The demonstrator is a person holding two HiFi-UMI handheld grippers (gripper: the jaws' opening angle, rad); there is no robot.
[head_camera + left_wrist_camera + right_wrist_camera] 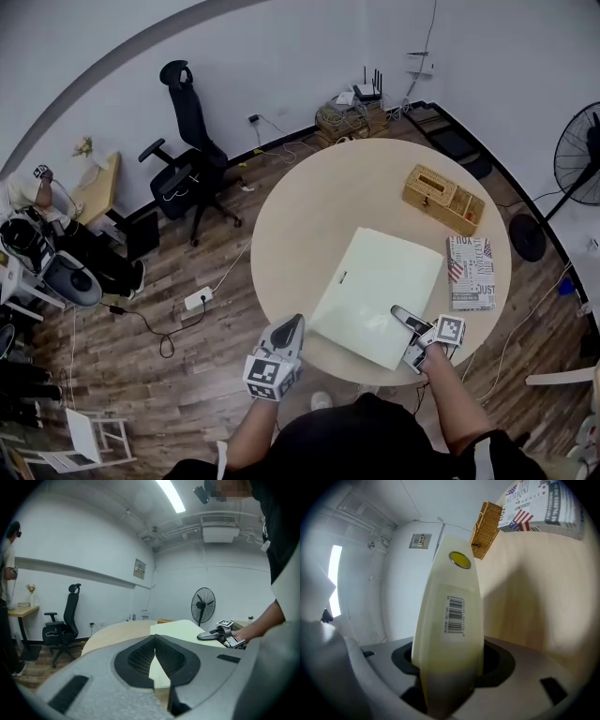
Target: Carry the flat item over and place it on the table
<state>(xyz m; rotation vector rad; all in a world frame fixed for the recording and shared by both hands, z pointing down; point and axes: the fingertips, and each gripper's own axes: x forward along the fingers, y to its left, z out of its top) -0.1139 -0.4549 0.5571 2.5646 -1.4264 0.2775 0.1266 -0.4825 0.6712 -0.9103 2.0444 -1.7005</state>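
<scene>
A flat pale cream box point(375, 291) lies on the round wooden table point(309, 206), its near corner reaching the front edge. My right gripper point(405, 333) is shut on the box's near right edge. In the right gripper view that edge point(454, 597), with a barcode label and a yellow dot, fills the space between the jaws. My left gripper point(292, 323) hovers just off the table's front edge, left of the box, jaws shut and empty. The left gripper view looks past its closed tips point(154, 637) onto the box point(180, 630).
A wicker basket point(442, 197) and a printed book-like box point(471, 272) sit on the table's right side. A black office chair point(187, 159) stands behind the table on the left, a floor fan point(581, 155) on the right. Cables and a power strip point(199, 300) lie on the floor.
</scene>
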